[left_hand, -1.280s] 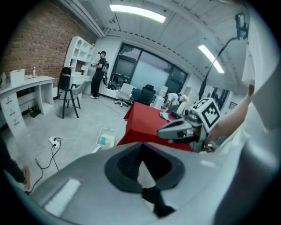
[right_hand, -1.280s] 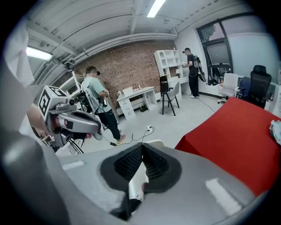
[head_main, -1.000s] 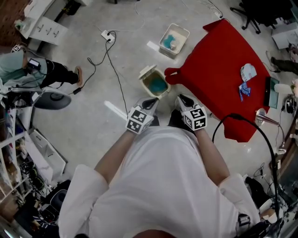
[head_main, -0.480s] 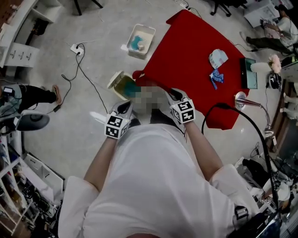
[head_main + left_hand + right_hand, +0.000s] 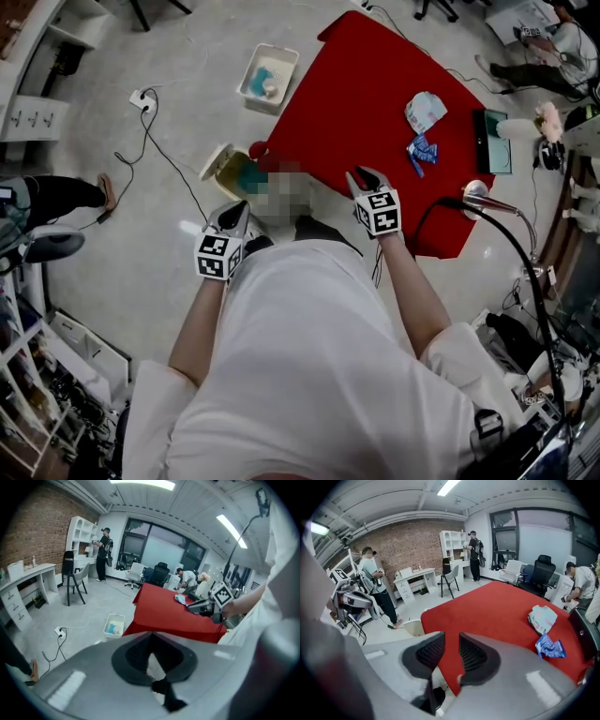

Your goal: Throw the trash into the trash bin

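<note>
Head view: the left gripper point(image 5: 235, 210) hangs over the floor. The cream plastic trash bin point(image 5: 217, 164), its lid flipped open and a teal liner inside, stands just ahead of its tips. The right gripper point(image 5: 362, 174) is over the near edge of the red-covered desk point(image 5: 375, 84). The trash lies ahead of it and to its right, well apart from it. There is a crumpled pale blue-and-white wrapper point(image 5: 425, 111) and, nearer the gripper, a small glossy blue packet point(image 5: 422, 149).

Left gripper view: the jaws meet tip to tip and hold nothing. The pale wrapper shows far ahead on the desk, to the right of the jaws.

Right gripper view: the jaws stand a little apart, having just been opening, with only red cloth seen between them. Both pieces of trash lie off to the right of the jaws, and the bin is to their left, past the desk corner.
</note>
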Tool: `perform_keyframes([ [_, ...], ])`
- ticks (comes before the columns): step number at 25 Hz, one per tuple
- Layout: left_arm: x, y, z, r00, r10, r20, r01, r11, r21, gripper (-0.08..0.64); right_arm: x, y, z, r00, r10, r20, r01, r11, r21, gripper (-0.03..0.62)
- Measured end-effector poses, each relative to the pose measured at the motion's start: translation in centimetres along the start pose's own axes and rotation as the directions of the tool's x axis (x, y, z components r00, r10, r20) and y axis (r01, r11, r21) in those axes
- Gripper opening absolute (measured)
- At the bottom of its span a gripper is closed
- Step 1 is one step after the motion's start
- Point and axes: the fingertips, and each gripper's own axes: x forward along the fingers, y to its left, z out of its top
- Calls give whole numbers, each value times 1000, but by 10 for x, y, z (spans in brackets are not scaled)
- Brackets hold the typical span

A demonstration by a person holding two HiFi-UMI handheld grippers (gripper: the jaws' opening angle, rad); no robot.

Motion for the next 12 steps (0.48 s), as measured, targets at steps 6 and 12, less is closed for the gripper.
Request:
perform_keyframes([
  [6,11,-4,5,1000,28,-7,-29,1000,-14,5,-4,-55,-22,996,-75,-46,75,997,8,104],
  [12,29,-9,15,999,42,-17,-43,999,-23,5,-5,-107,-36,983,-160,-87,163,986,23,107],
])
